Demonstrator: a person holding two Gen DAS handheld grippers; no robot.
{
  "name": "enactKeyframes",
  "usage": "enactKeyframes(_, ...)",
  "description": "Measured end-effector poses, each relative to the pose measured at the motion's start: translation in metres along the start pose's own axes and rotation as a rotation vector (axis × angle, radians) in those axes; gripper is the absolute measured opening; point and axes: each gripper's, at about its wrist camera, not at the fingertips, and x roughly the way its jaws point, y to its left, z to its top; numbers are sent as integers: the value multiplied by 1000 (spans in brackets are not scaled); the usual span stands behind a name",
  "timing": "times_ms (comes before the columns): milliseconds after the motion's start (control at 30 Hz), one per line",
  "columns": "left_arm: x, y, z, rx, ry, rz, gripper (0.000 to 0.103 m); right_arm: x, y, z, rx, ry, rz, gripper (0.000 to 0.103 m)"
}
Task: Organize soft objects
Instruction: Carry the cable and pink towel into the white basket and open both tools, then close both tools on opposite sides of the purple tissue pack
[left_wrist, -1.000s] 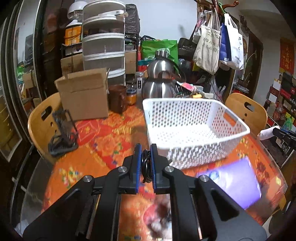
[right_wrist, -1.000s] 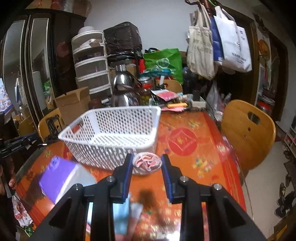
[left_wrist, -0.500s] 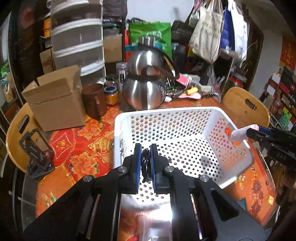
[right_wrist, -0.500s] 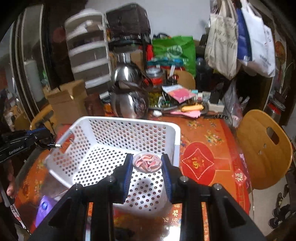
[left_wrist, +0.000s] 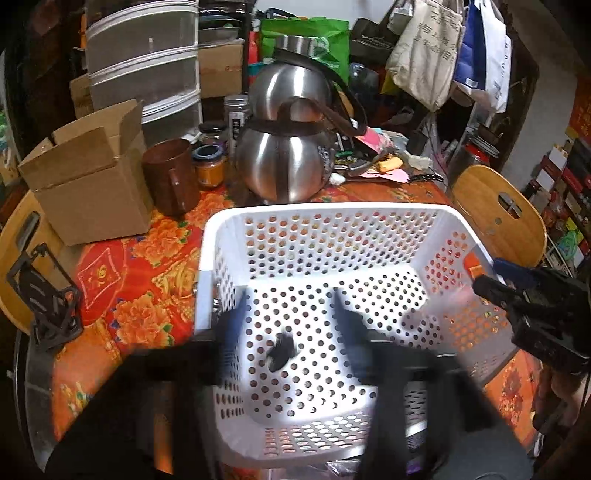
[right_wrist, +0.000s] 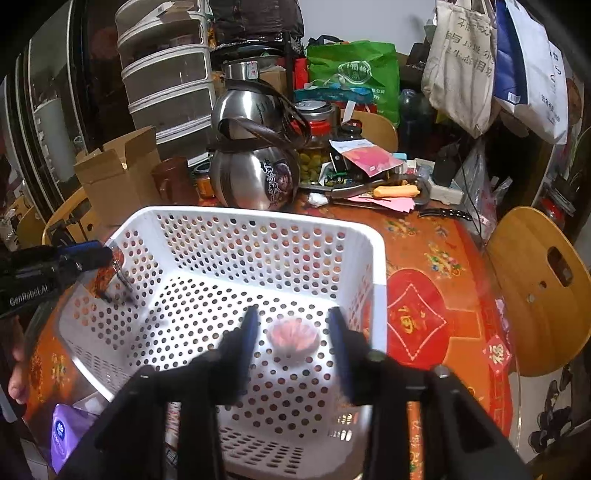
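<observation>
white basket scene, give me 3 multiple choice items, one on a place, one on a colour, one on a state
1. Where is the small black object?
A. inside the white basket
B. on the cardboard box
C. on a chair

2. What colour is the round soft item between the right hand-held gripper fingers?
A. green
B. pink
C. blue

3. How do the left hand-held gripper jaws stand?
A. shut on the black object
B. shut on the basket rim
C. open

Answers: 1 A, it shows against the perforated floor; 2 B, pink folds show; 3 C, the fingers stand wide apart.
</observation>
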Motion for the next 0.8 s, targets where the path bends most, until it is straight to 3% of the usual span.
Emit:
enactKeyframes(67,-9,-2,-3,22,-43,21,81,-6,3,-1,-14,-21,-18,79)
enactKeyframes(100,-12,-2,-4,28,-54,25,82,-9,4,-2,-22,-34,-25,81)
enactKeyframes(567,-48,11,-38,29,-91,5,86,-31,-5,-25,33,-54,-6,81)
enactKeyframes(800,-94,24,-106,16,-147,-32,86,-62,-2,-70,69,-68,18,81)
